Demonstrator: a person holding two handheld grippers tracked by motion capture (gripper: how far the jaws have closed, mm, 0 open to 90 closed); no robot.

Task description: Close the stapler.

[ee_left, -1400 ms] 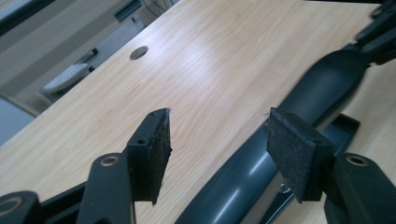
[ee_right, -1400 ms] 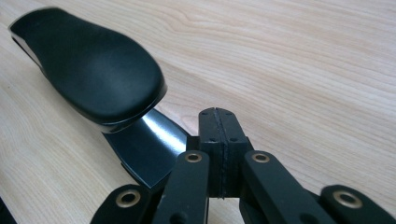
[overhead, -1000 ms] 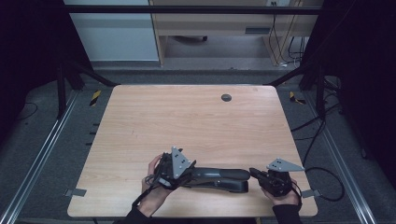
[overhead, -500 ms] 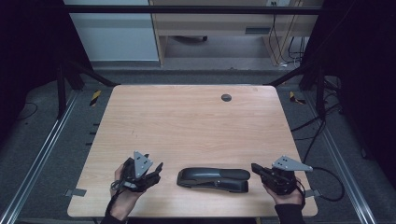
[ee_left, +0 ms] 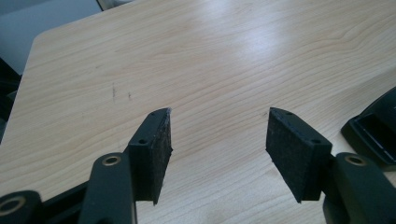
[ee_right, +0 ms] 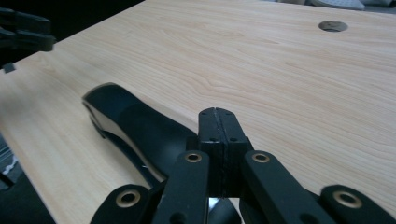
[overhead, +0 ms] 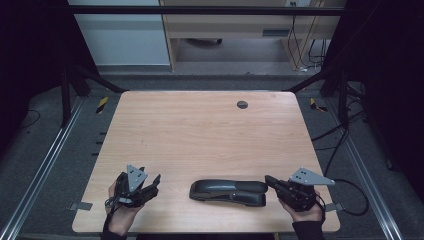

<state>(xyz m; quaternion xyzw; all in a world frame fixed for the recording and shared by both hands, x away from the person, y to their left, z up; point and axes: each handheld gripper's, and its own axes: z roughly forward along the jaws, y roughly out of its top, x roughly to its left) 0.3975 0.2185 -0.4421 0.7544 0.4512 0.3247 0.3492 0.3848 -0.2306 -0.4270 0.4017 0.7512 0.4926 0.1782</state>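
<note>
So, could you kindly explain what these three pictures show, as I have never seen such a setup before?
A person sits at a wooden table with a hand-held two-jaw gripper in each hand. The high view looks down from above; the other two pictures come from cameras riding on each gripper. A black stapler lies near the front edge. The left gripper is open over bare wood and holds nothing. The right gripper has its jaws shut together beside the stapler's end, holding nothing. A small round dark spot sits toward the table's far edge.
</note>
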